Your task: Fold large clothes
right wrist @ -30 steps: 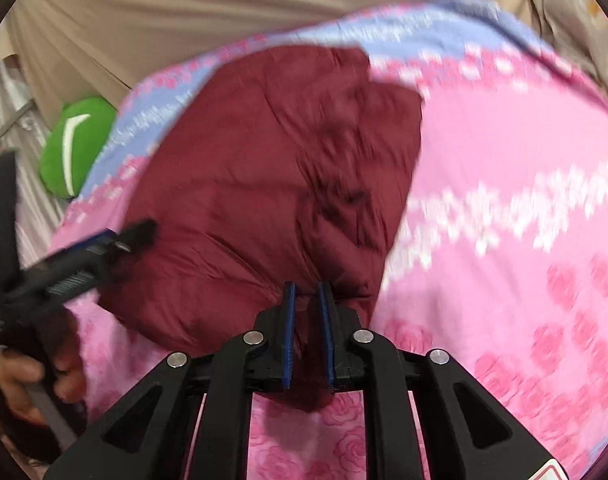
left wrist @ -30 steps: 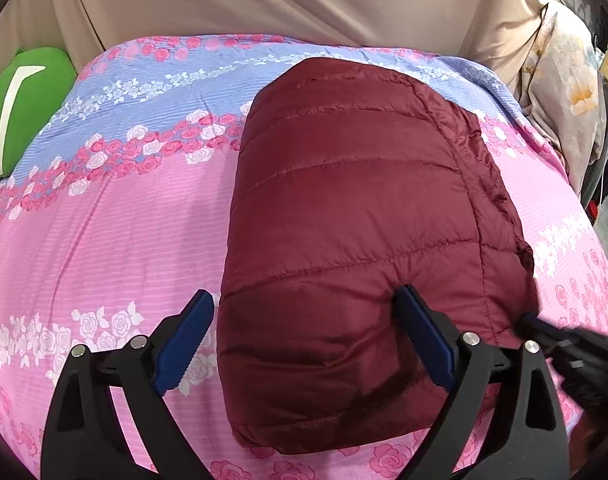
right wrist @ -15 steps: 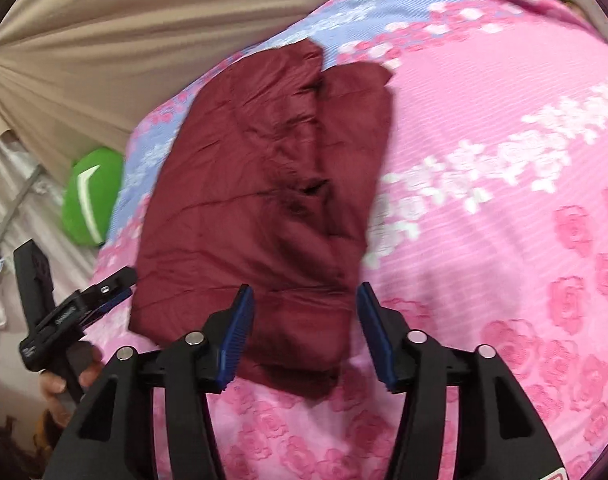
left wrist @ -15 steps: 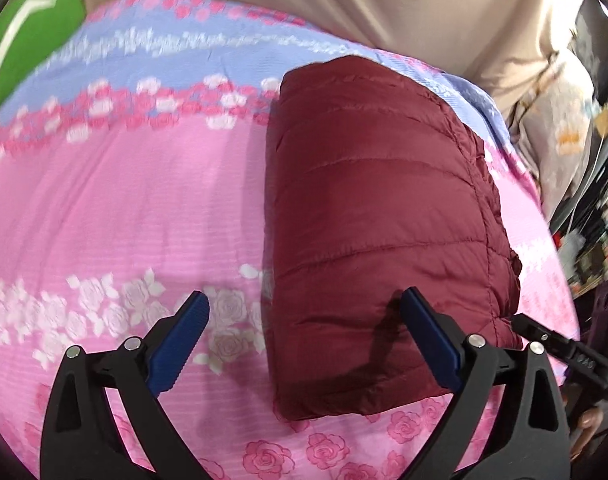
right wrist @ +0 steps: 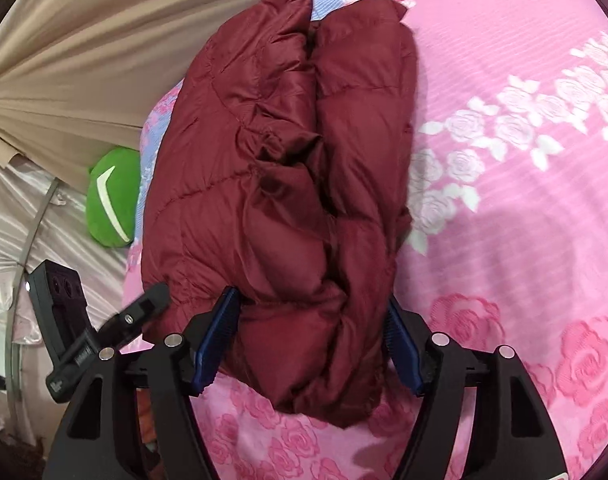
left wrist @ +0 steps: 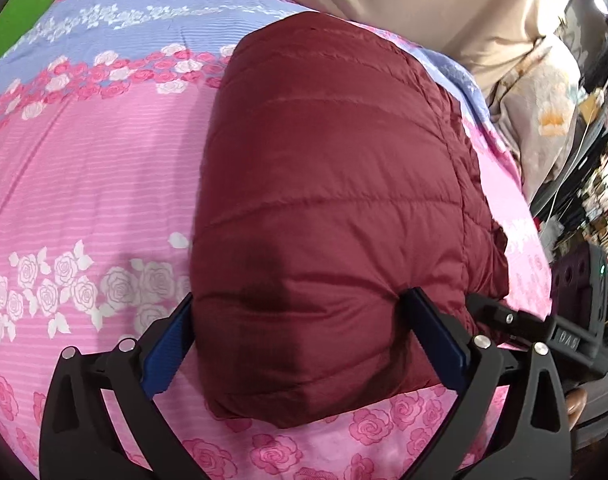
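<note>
A maroon quilted jacket [left wrist: 335,184] lies folded in a thick bundle on the pink rose bedspread [left wrist: 84,184]. My left gripper [left wrist: 300,344] straddles its near end, jaws opening to their widest, the puffy fabric bulging between the blue pads [left wrist: 168,356]. In the right wrist view the jacket [right wrist: 288,160] shows its layered, creased side. My right gripper [right wrist: 311,340] straddles that end too, jaws opening, with fabric between the fingers but not pinched. The right gripper's tip [left wrist: 503,320] shows beside the jacket's right edge, and the left gripper's tip [right wrist: 136,312] at its left edge.
A green cushion [right wrist: 112,196] sits at the bed's far left against a beige curtain [right wrist: 84,60]. A floral pillow [left wrist: 543,112] and cluttered shelves [left wrist: 599,216] stand past the bed's right side. Pink bedspread [right wrist: 503,200] stretches right of the jacket.
My right gripper went from shut on the jacket's near edge to open around it. Both grippers dropped closer to the jacket, and the left one spread slightly wider.
</note>
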Tool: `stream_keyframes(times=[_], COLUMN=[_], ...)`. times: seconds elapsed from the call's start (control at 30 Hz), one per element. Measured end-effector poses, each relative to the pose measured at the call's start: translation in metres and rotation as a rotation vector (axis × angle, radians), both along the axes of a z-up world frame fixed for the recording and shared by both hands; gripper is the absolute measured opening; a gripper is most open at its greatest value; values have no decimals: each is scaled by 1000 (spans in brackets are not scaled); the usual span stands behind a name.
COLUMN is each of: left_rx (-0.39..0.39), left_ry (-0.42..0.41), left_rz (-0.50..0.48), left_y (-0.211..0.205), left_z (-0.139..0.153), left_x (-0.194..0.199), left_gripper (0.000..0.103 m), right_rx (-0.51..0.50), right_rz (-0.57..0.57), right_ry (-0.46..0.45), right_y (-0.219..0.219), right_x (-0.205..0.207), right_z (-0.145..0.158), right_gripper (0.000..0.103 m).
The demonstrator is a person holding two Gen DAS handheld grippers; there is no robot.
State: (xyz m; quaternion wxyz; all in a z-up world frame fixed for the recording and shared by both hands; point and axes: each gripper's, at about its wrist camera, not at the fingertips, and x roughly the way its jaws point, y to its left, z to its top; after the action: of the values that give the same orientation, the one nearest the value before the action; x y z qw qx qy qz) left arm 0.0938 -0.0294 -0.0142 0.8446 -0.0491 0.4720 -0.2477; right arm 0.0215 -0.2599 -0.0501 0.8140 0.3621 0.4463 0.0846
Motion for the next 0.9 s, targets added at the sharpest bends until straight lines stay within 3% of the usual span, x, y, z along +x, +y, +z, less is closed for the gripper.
stream_keyframes(times=[0.1, 0.17, 0.27, 0.4, 0.43, 0.57, 0.63, 0.8, 0.9], left_rx=[47, 73, 95, 85, 96, 98, 86, 86, 48], left_ry=[-26, -43, -53, -45, -55, -51, -46, -101, -107], left_rz=[-8, -17, -38, -74, -72, -46, -24, 19, 52], left_y=[-10, -17, -26, -35, -38, -36, -31, -22, -11], left_z=[1, 2, 5, 5, 5, 6, 8, 25, 32], left_x=[-5, -10, -17, -25, -27, -25, -20, -11, 7], left_gripper=[97, 97, 97, 97, 97, 97, 97, 97, 97], right_rx=[-8, -21, -60, -126, -118, -122, -130, -104, -74], right_rz=[41, 56, 65, 36, 39, 26, 21, 11, 8], right_ry=[-6, -12, -36, -66, -62, -36, -39, -63, -72], right_y=[2, 4, 3, -11, -14, -16, -16, -30, -39], right_x=[7, 12, 14, 9, 9, 12, 12, 20, 28], right_z=[0, 2, 13, 29, 27, 15, 16, 23, 26], right_gripper=[66, 47, 29, 25, 26, 55, 61, 67, 70])
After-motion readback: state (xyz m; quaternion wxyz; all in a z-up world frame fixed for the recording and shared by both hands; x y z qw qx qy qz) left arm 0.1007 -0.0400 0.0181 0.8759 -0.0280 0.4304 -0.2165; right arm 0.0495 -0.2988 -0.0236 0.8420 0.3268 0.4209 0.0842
